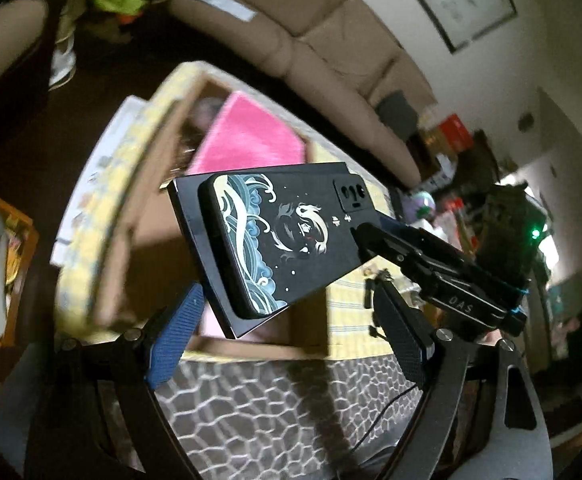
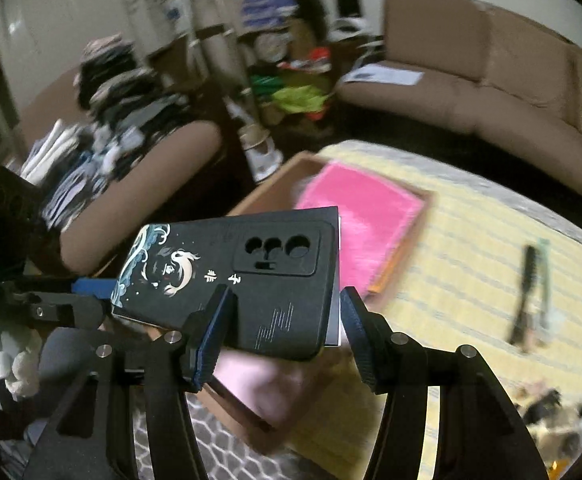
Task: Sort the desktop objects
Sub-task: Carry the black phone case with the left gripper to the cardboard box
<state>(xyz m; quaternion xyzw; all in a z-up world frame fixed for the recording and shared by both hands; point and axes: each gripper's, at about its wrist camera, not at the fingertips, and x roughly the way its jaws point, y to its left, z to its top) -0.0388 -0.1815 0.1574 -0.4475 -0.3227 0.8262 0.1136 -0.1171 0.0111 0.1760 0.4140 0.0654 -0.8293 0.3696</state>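
Note:
A black phone case with white wave and fish art [image 1: 275, 240] lies on a black box, held in the air above a cardboard box [image 1: 159, 216]. In the left wrist view the right gripper [image 1: 365, 240] grips its camera end from the right. My left gripper [image 1: 291, 328] has wide jaws, with the case's near end between them; contact is unclear. In the right wrist view the case [image 2: 227, 272] sits between my right gripper's fingers [image 2: 287, 328], and the left gripper [image 2: 99, 300] touches its far left end. A pink cloth [image 2: 363, 216] lies in the cardboard box.
The box rests on a yellow striped cloth [image 2: 471, 240] over a table. A black comb-like item [image 2: 525, 296] lies on the cloth at right. A brown sofa [image 2: 491, 80] stands behind. Clutter and clothes pile at left [image 2: 111, 112].

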